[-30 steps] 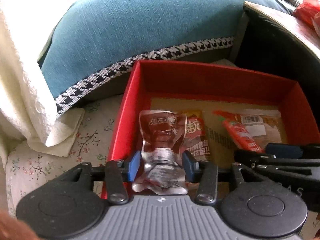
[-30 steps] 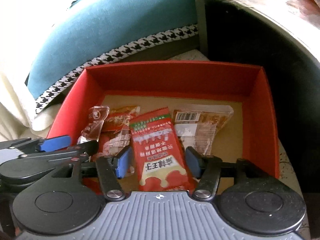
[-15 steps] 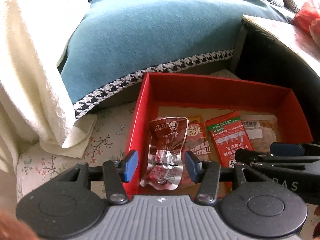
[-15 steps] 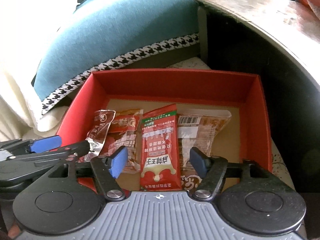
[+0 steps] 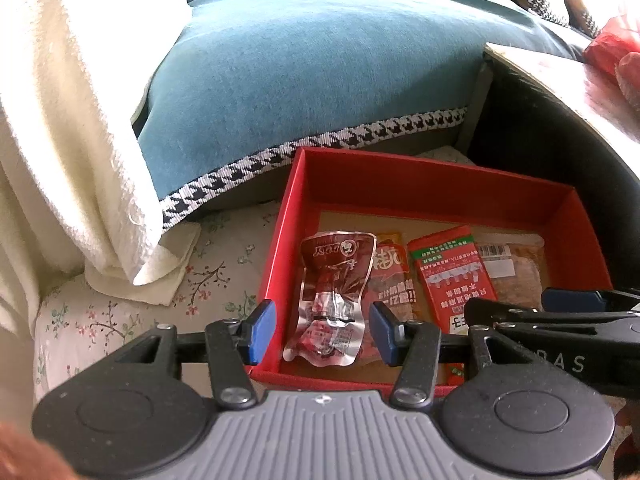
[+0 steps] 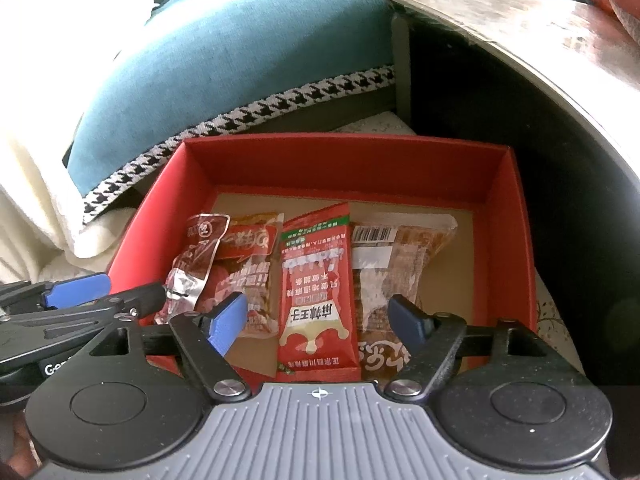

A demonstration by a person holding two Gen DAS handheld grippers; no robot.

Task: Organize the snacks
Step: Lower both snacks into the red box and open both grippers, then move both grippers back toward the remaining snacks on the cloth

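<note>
Inside the red box (image 6: 516,248), from its left wall rightwards: clear packet (image 5: 332,300), orange packet (image 6: 250,264), red packet (image 6: 316,292), brown packet (image 6: 394,264). Left hand-held gripper (image 5: 322,332) open, empty; right hand-held gripper (image 6: 316,320) opening, gripping nothing

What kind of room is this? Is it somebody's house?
Probably a home living room. A teal sofa cushion with checked trim, a cream throw blanket and a red box of snack packets on a flowery cloth suggest that.

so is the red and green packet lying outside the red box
No, the red and green packet lies flat on the floor of the red box, between two other snack packs.
</note>
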